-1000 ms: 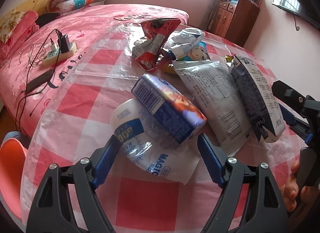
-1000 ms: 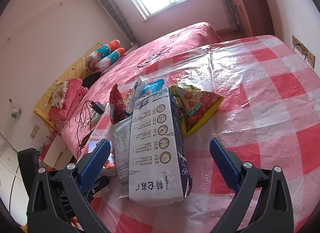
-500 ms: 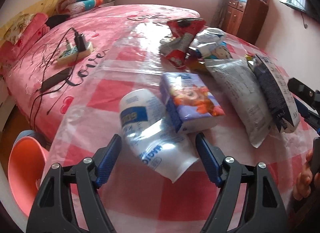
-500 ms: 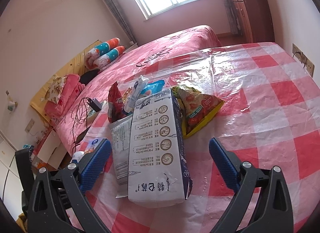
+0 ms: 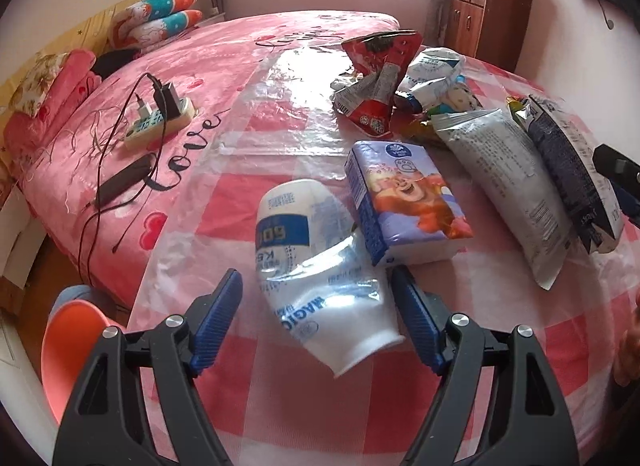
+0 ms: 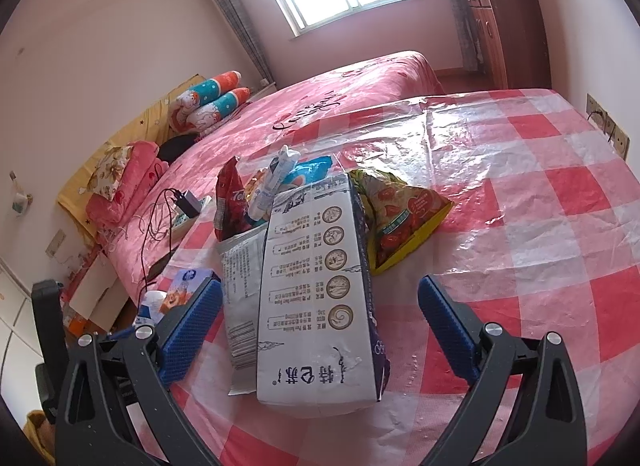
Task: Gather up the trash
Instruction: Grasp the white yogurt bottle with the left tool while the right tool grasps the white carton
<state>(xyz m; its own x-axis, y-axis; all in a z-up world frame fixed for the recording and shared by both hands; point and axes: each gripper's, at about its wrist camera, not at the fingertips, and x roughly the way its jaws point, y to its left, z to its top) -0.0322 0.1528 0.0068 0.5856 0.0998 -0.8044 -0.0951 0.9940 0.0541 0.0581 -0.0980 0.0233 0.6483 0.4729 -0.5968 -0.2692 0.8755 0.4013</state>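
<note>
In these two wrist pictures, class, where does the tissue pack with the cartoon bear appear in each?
Left wrist view: the tissue pack lies centre-right, beyond the left gripper, overlapping the clear blue-and-white wrapper.
Right wrist view: only a corner of the pack shows at lower left, behind the right gripper's left finger.
Shared landmark: the red snack bag in the pile.

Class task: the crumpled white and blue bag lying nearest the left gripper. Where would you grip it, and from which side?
Grip the white and blue bag across its flattened near end, coming from above and the table's near edge. It lies lengthwise between the open left gripper; farther up, the tissue pack crowds its right side.
</note>
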